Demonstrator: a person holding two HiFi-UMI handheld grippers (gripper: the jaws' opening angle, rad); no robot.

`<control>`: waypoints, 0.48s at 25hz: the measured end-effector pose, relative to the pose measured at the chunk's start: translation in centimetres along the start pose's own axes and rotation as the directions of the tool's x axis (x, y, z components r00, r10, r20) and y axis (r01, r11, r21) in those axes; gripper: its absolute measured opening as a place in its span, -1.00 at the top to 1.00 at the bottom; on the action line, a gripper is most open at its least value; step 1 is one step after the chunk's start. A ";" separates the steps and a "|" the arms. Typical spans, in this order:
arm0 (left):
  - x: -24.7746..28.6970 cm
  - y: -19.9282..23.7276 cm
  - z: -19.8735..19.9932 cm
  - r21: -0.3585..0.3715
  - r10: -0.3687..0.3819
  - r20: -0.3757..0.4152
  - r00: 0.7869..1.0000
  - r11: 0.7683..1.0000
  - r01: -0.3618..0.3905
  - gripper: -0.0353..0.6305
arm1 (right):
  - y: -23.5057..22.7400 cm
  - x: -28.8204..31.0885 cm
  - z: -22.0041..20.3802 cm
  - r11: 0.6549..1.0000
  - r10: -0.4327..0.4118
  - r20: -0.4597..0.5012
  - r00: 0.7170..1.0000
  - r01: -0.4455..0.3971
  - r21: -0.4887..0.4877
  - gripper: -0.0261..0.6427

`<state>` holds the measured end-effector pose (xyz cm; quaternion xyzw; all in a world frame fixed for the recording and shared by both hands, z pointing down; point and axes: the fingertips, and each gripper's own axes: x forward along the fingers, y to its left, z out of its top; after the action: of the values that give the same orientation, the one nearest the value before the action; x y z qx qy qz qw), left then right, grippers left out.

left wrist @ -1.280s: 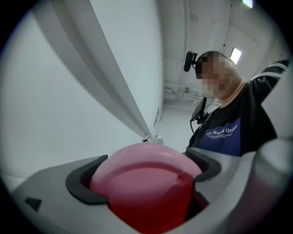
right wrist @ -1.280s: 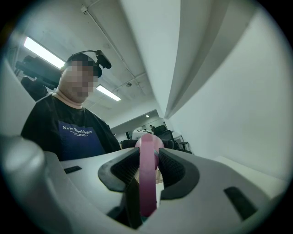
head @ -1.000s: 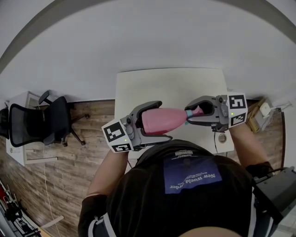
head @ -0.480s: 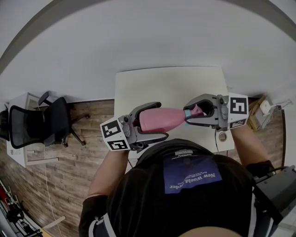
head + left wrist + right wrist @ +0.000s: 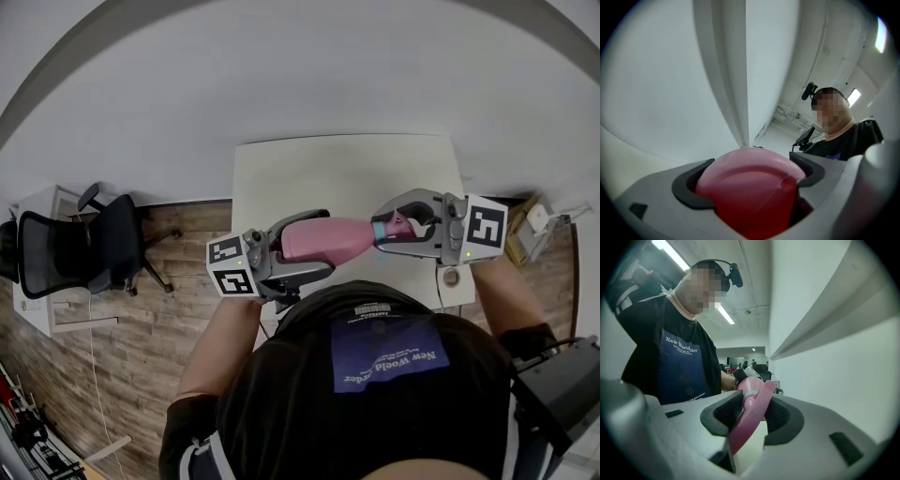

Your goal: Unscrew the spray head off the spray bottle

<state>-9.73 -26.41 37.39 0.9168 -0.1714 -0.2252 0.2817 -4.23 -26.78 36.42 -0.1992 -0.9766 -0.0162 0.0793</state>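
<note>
even, bright indoor light; ceiling strip lamps glare in the right gripper view. all views bend at dark rounded edges. near jaws blur softly.

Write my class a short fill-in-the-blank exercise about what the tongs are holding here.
1. The left tongs and right tongs hold one ____ spray bottle.
2. The spray head sits between the ____ tongs' jaws.
3. The office chair on the wooden floor is ____.
Missing words: pink; right; black.
</note>
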 end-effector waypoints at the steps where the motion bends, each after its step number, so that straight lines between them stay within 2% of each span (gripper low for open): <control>1: 0.0 0.0 0.0 0.000 0.000 -0.002 1.000 1.000 0.000 -0.65 | 0.0 0.0 0.0 1.000 -0.002 0.001 1.000 0.002 -0.003 0.54; 4: 0.1 -0.2 -0.2 -0.004 0.000 -0.010 1.000 1.000 0.000 -0.64 | 0.3 -0.1 0.1 1.000 -0.003 0.008 1.000 0.003 -0.022 0.54; 5: 0.1 -0.1 -0.3 -0.034 -0.004 -0.006 1.000 0.999 0.004 -0.64 | 0.4 -0.1 0.2 0.999 -0.001 0.011 1.000 0.001 -0.041 0.54; 7: -0.1 0.2 -0.5 -0.183 -0.030 0.032 0.999 0.983 0.036 -0.64 | 0.9 0.0 0.5 0.994 0.001 -0.003 1.000 -0.001 -0.111 0.54; 9: -0.3 0.3 -0.8 -0.316 -0.061 0.088 0.994 0.945 0.086 -0.64 | 1.6 0.1 0.3 0.983 -0.001 -0.060 0.998 -0.010 -0.184 0.54; 10: -0.4 0.3 -0.9 -0.337 -0.069 0.104 0.992 0.936 0.100 -0.64 | 1.8 0.2 0.0 0.977 0.000 -0.091 0.996 -0.019 -0.215 0.54; 12: -0.6 0.1 -0.9 -0.314 -0.068 0.105 0.992 0.944 0.098 -0.64 | 2.0 0.2 -0.4 0.963 0.004 -0.129 0.992 -0.039 -0.265 0.54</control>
<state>-9.78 -25.87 38.29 0.8543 -0.1068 -0.3040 0.4079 -3.60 -24.89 36.86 -0.2173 -0.9562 -0.1594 0.1139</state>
